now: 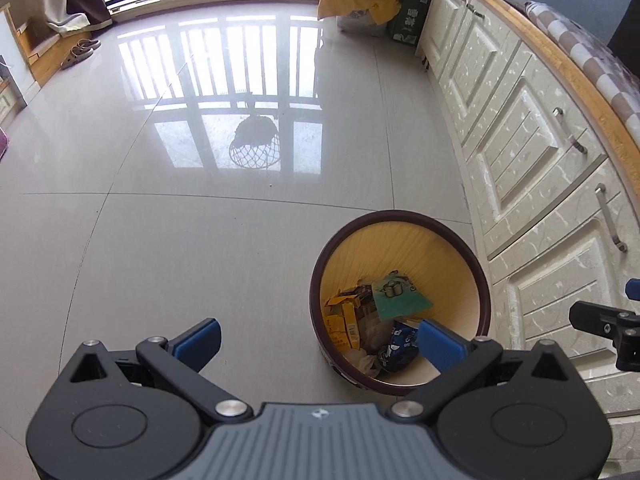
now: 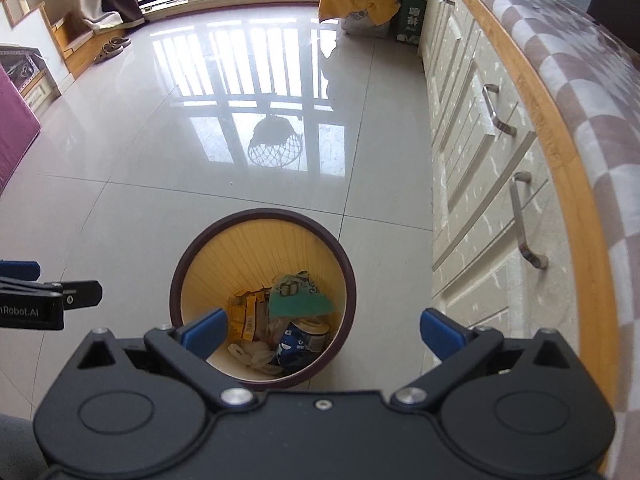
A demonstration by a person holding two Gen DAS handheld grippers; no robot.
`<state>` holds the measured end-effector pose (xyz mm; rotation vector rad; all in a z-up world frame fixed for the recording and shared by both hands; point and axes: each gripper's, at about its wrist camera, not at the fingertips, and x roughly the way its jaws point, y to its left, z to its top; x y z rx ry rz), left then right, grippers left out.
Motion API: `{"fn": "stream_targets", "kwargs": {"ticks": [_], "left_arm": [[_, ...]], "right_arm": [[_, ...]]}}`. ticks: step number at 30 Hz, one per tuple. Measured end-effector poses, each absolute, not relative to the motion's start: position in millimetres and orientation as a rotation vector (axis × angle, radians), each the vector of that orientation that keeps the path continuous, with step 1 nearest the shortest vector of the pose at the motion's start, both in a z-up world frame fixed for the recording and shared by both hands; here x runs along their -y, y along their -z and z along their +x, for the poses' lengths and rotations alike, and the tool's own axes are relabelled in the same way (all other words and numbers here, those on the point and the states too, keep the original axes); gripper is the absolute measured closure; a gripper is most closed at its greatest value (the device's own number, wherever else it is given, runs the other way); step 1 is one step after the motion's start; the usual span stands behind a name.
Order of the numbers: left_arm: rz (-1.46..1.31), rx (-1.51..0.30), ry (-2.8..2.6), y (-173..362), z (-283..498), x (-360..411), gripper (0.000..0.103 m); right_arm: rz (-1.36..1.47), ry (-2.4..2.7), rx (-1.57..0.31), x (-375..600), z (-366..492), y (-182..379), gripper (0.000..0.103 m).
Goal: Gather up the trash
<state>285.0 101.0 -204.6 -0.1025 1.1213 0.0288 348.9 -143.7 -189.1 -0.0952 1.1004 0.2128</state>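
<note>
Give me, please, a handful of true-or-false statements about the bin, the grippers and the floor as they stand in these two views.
1. The trash bin holds several pieces of rubbish. True.
2. The left gripper is shut on a wrapper. False: it is open and holds nothing.
3. The bin stands on the floor beside the cabinets. True.
4. The right gripper is open. True.
5. A green card lies on the floor outside the bin. False: it lies inside, on the other trash.
</note>
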Motion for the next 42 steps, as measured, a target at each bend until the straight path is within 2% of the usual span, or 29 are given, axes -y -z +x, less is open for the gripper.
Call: {"fn": "stream_targets", "kwargs": {"ticks": [24, 42], "left_arm": [[-0.076, -0.85, 0.026, 35, 157, -76, 0.0], [-0.075, -0.786, 0.041, 3, 89, -69, 0.0]], "right_arm": [[-0.036, -0.107, -0.856, 183, 215, 14, 0.0], [-0.062, -0.112, -0.786, 185, 138, -25, 0.0]]}}
